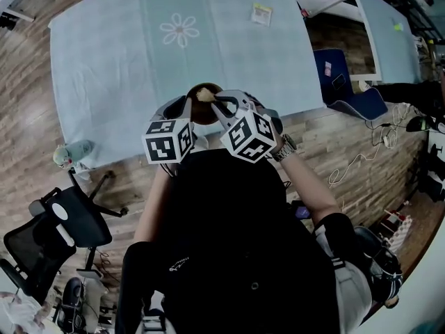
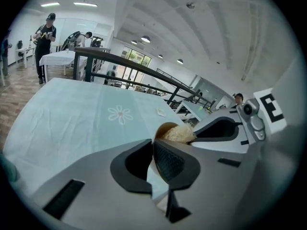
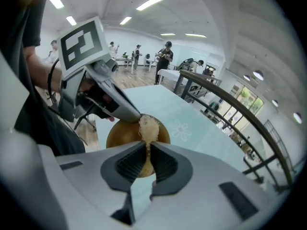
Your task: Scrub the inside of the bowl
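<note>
My L gripper (image 2: 153, 145) clamps bowl (image 1: 201, 114) rim at 9 o'clock, steadying it by 6 o'clock edge of table (image 1: 111, 61). R gripper (image 3: 145, 146) pinches scrubber (image 3: 148, 126), pressed inside bowl to rub.

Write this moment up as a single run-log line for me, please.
step: scrubbing bowl inside | left gripper: shut on bowl rim | right gripper: shut on scrubber | scrubber: in bowl

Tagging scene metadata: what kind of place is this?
Probably a big open lab or workshop hall: several cloth-covered tables, ceiling strip lights, an office chair and loose cables on wood flooring.
</note>
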Tool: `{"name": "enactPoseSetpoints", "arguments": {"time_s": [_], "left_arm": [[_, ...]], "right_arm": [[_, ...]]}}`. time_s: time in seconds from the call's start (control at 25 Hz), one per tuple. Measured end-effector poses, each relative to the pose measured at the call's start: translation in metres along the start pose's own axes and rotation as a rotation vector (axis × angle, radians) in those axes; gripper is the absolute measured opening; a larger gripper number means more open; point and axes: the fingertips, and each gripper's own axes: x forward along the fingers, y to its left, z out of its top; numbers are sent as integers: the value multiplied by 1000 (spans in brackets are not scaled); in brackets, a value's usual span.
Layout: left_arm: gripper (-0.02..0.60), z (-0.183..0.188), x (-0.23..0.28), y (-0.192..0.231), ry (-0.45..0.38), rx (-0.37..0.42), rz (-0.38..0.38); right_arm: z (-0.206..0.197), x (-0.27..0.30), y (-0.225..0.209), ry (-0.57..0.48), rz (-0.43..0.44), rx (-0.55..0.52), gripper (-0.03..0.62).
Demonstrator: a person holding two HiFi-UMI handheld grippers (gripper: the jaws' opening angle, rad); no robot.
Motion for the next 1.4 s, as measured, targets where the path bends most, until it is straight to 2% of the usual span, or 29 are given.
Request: {"name": "enactPoseSetpoints", "arguments": {"time_s": [0.16,0.36,0.48,0.72,1.04,1.32,1.4], "left_arm": [[25,3,-1,1,-21,0,18],[25,4,-1,1,-39,-32,20],[25,3,-1,-2,-44,-26,19],[25,4,-2,-1,-76,-63,22],[25,4,0,-10,-93,-77,11],[24,3,2,-16,-97,-50,-3],[23,4,2,-16,-100,-37,4]], "right_arm": [[-3,-1,-2,-26,16,233,38],[-13,2,-3,-50,28,439,38],[-16,2,-1,-61,47,549,38],[-13,1,1,-136,105,802,38],[-7,-4,-2,-225,133,1064,38],[-7,-9,-9,-329,189,1343,38],[-7,-12,-12,-349,190,1368,38]]}}
